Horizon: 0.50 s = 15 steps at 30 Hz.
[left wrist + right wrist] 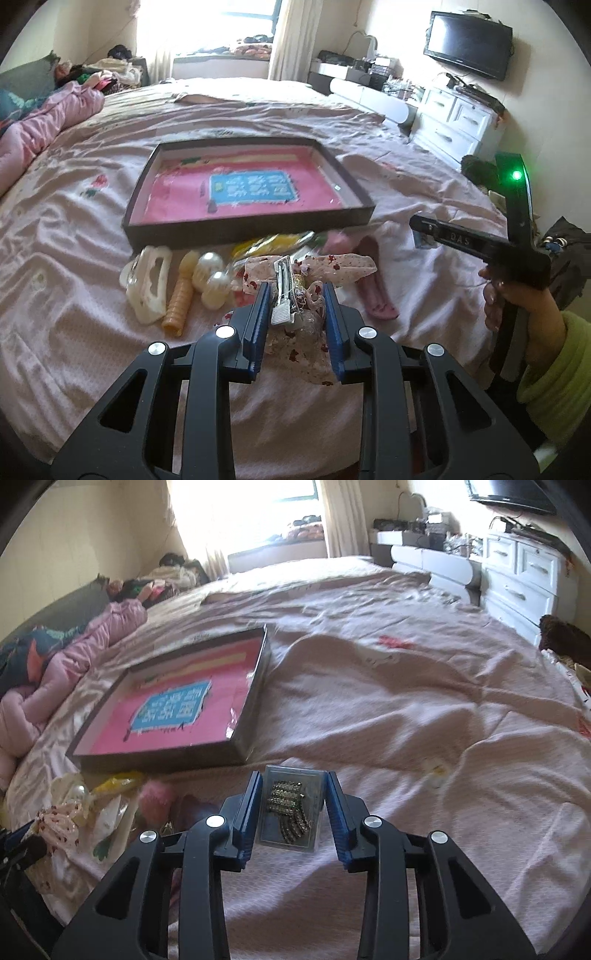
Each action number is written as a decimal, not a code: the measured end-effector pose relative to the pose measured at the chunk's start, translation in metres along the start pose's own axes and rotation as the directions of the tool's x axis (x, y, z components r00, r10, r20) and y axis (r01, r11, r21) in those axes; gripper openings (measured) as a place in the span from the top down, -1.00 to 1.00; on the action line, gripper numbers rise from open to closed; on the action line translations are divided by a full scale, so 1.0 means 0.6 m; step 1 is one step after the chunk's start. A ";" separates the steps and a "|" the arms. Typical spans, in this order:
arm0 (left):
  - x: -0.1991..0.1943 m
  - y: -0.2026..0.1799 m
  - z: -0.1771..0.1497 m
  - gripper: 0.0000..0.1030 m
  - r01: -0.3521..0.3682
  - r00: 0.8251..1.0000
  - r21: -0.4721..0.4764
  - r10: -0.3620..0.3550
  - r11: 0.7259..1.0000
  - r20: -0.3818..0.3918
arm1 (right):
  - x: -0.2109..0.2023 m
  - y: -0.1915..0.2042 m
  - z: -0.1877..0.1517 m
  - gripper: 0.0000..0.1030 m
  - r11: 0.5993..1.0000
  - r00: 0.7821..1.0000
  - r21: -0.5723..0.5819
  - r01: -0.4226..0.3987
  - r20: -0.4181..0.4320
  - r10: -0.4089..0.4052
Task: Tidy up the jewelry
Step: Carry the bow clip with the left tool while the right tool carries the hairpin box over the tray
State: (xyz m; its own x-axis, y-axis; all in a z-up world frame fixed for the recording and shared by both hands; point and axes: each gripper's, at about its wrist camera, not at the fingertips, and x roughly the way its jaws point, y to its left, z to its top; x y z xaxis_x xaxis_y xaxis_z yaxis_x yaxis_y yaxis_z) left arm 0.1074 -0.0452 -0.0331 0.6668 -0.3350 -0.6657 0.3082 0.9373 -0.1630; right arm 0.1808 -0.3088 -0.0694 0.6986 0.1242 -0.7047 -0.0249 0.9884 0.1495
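My left claw (293, 295) is clamped on a floppy fabric bow clip (317, 269), low over the bed (92, 229); I'd grip its stiff metal clip. My right claw (290, 786) pinches a small clear jewelry case (291, 808) by its sides: light, rigid, probably slick. The tray (243, 225) sits just ahead, low rim, open bed to its right.

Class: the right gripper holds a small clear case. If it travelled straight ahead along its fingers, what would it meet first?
Probably bare bedspread. The right gripper, shut on the clear case, points just right of the tray's near corner, so it might clip that; depth is unclear.
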 end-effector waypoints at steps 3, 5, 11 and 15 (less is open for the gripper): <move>0.000 -0.008 0.016 0.61 0.011 1.000 0.012 -0.011 1.000 0.017 | -0.018 -0.008 0.004 0.36 1.000 0.999 -0.004 0.007 0.035 -0.007; 0.001 -0.010 0.029 0.61 0.021 0.999 0.011 -0.021 1.000 0.028 | -0.031 -0.010 0.008 0.36 1.000 0.998 -0.009 0.014 0.057 -0.014; 0.003 -0.005 0.063 0.61 0.034 0.997 0.003 -0.034 0.999 0.064 | -0.059 -0.004 0.028 0.36 1.000 0.993 -0.026 0.010 0.119 -0.007; 0.008 0.009 0.089 0.61 0.030 0.996 -0.005 -0.029 1.000 0.079 | -0.066 0.008 0.040 0.36 0.999 0.990 -0.038 0.006 0.143 -0.001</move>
State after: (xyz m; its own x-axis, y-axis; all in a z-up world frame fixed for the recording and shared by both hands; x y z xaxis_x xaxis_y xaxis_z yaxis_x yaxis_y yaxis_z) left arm 0.1484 -0.0468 0.0016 0.7092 -0.3689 -0.6008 0.3244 0.9274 -0.1864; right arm 0.1703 -0.3112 -0.0241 0.7935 0.1099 -0.5986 -0.0475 0.9917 0.1191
